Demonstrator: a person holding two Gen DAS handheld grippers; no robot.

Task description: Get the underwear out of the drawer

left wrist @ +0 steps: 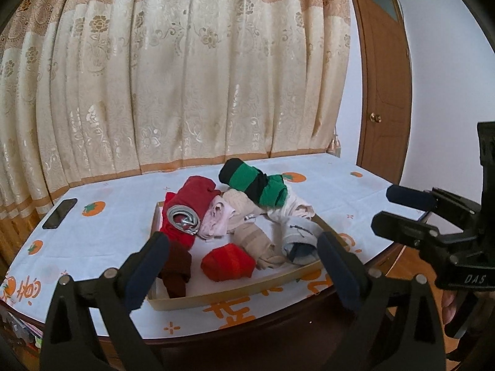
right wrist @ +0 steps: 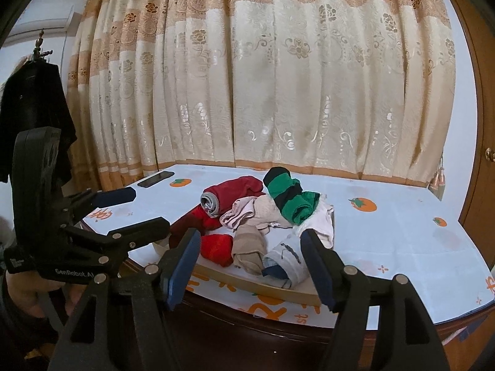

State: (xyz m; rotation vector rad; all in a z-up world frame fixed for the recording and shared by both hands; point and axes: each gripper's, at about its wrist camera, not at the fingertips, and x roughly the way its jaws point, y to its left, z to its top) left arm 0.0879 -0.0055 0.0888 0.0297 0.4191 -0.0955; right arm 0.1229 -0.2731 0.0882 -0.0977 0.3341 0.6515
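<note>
1. The left gripper (left wrist: 241,258) fills the bottom of the left wrist view, its fingers (left wrist: 148,270) spread wide with nothing between them, in front of the near edge of the surface (left wrist: 117,232).
2. The right gripper (right wrist: 251,264) sits at the bottom of the right wrist view, likewise spread wide and holding nothing.
3. The drawer (left wrist: 235,290), a shallow tan tray, lies at the centre of both views on the cloth-covered surface.
4. The underwear (left wrist: 227,261) is still in the drawer: rolled pieces in red, dark red, pink, beige and grey-white, piled together.
5. A green-and-black roll (left wrist: 255,185) lies on top of the pile at its far side.
6. A phone (left wrist: 59,213) lies at the left of the surface, well apart from the drawer.
7. A curtain (left wrist: 185,77) hangs behind.
</note>
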